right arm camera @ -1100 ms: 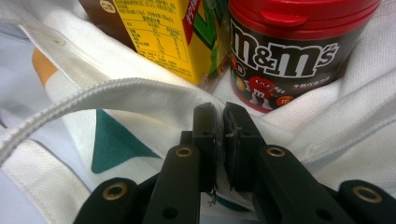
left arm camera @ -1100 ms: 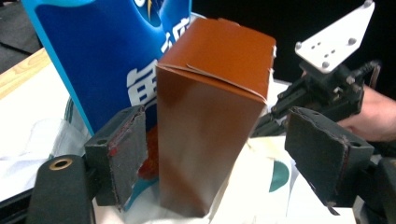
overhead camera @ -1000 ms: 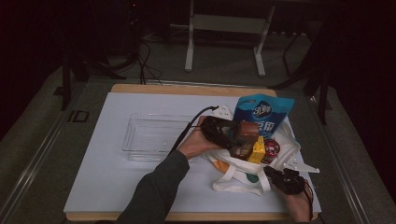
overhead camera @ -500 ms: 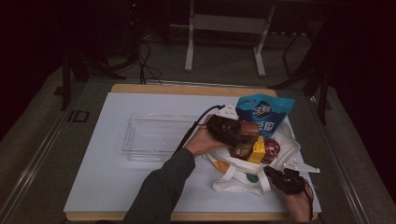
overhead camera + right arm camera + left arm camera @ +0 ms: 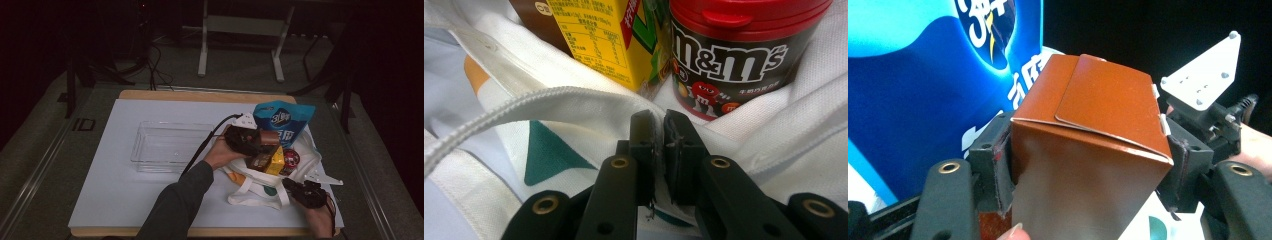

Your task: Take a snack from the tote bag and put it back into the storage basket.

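White-covered tabletop [image 5: 125, 200], clear plastic tray [image 5: 167, 146] left of centre, well apart from the action. Cloth bag [image 5: 260, 187] lies open at the right, with a blue pouch [image 5: 285, 122] standing at its far side, a yellow carton [image 5: 276, 161] and a red-lidded candy jar [image 5: 291, 160] inside. Brown box [image 5: 1088, 145] sits above the bag, in front of the pouch; left tool [image 5: 262, 141] jaws have just been closing and now clamp its two sides. Right tool [image 5: 659, 125] at the bag's near edge, jaws together, pinching the white fabric rim just below the jar.
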{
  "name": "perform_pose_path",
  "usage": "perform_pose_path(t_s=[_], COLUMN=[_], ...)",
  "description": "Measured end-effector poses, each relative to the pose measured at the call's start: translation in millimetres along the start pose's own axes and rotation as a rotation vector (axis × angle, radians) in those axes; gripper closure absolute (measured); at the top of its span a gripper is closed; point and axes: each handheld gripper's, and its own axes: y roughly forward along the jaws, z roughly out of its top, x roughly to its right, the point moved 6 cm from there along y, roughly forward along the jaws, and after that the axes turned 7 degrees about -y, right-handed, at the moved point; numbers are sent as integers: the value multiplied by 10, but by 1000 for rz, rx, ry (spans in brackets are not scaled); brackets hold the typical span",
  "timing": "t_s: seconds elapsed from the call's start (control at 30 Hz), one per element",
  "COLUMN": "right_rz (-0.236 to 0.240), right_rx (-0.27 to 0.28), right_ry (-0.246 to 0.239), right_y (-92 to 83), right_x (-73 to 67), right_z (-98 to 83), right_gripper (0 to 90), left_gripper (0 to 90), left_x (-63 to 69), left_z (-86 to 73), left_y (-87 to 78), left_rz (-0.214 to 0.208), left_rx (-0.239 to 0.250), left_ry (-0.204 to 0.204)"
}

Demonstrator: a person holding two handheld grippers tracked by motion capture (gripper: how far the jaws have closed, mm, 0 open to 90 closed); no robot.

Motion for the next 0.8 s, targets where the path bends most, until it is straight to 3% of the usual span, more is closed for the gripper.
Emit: perform_pose_path(t_s=[0.2,0.3,0.6,0.7,0.8], right_rz=[2,2,7,8,8], right_rx=[0,1,4,5,7], right_ry=[0,1,3,2,-1], right_y=[0,0,-1,-1,0], right_x=[0,0,3,4,6], right_z=[-1,-1,-3,-3,-4], right_gripper=[830,830,830,830,830], left_gripper=[370,374,419,421,424], left_x=[25,27,78,81,90], left_z=[-26,-26,-17,-13,53], left_y=[10,12,-19,-31,-129], left_rz=[4,3,36,38,43], left_rx=[60,65,60,61,101], left_ry=[-9,-8,66,68,68])
